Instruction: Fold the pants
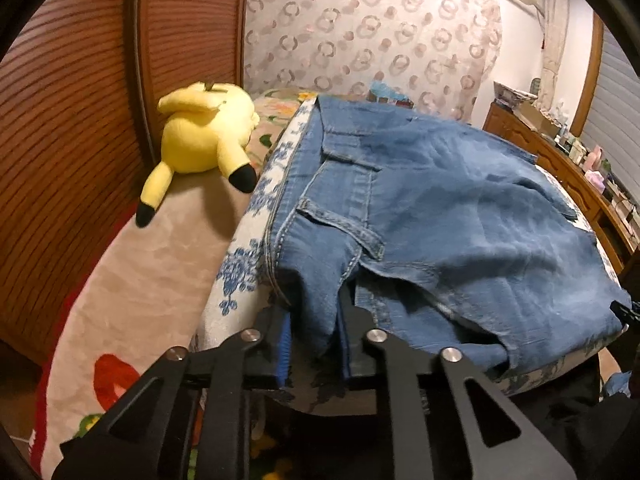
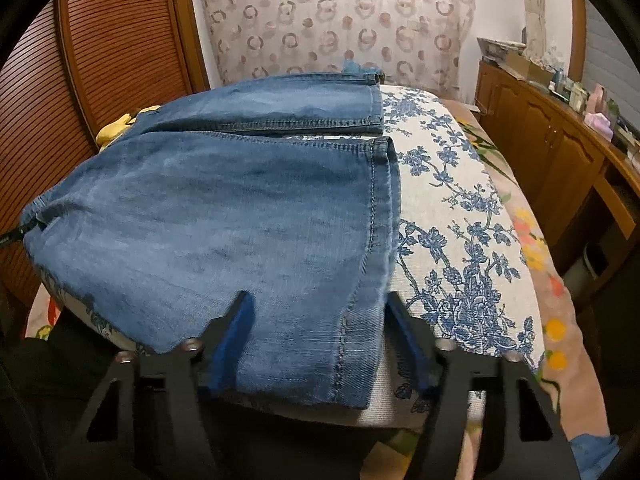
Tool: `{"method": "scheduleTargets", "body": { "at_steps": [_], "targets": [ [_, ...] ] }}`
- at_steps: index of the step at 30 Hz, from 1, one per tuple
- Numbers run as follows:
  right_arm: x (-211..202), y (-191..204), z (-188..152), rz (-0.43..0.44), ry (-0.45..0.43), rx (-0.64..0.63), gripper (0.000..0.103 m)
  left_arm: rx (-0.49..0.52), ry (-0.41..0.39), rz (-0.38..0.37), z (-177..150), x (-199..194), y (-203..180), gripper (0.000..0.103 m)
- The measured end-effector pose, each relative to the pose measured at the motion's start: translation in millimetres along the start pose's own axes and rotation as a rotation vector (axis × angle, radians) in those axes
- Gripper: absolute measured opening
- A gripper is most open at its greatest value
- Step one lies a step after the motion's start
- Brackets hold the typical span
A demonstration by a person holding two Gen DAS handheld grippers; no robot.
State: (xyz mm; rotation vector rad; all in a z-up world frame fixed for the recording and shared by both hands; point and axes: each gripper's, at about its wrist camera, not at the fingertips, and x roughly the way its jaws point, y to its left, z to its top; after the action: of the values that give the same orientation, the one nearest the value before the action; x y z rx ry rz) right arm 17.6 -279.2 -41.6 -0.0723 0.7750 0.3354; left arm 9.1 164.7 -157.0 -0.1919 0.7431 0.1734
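We count one pair of jeans (image 1: 440, 216) showing two leg hems, two grippers, the left gripper (image 1: 316, 344) and the right gripper (image 2: 320, 320), one yellow plush toy (image 1: 204, 140), one floral blue-and-white cushion (image 2: 460, 240) and one patterned curtain (image 2: 340, 20)

No readable text, label, brand, number or sign shows in either wrist view. The small boxes and bottles on the wooden sideboard (image 2: 560, 120) are too blurred and distant to make out any lettering.
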Motion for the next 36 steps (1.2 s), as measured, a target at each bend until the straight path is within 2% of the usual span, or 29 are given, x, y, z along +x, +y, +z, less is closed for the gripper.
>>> {"method": "scheduleTargets", "body": {
  "at_steps": [1,3,5,8,12,18,23,26,31,36],
  "targets": [
    [-1,0,-1,0.005,0.000,-0.005,0.041,0.009,-0.010,0.000,2,-3,-3,0.015],
    [2,2,3,0.017,0.007,-0.016,0.018,0.016,-0.028,0.002,4,-7,-4,0.014],
    [2,7,4,0.040,0.016,-0.055,0.008,0.021,-0.053,-0.006,10,-15,-7,0.014],
    [-1,6,11,0.053,0.000,-0.056,0.007,0.032,-0.090,-0.020,20,-26,-12,0.014],
    [-13,2,30,0.065,-0.063,-0.060,0.007,0.062,-0.142,-0.037,37,-38,-22,0.013],
    [-29,5,66,0.065,-0.155,-0.104,0.006,0.074,-0.208,-0.068,63,-43,-37,0.012],
    [-28,2,87,0.063,-0.206,-0.115,0.006,0.088,-0.247,-0.062,90,-39,-43,0.011],
    [-15,-3,91,0.072,-0.213,-0.102,0.006,0.102,-0.247,-0.055,101,-30,-47,0.011],
    [22,-8,86,0.074,-0.164,-0.107,0.006,0.125,-0.217,-0.037,102,-12,-54,0.011],
    [32,-14,93,0.092,-0.157,-0.083,0.006,0.112,-0.202,-0.031,110,-3,-57,0.011]
  ]
}}
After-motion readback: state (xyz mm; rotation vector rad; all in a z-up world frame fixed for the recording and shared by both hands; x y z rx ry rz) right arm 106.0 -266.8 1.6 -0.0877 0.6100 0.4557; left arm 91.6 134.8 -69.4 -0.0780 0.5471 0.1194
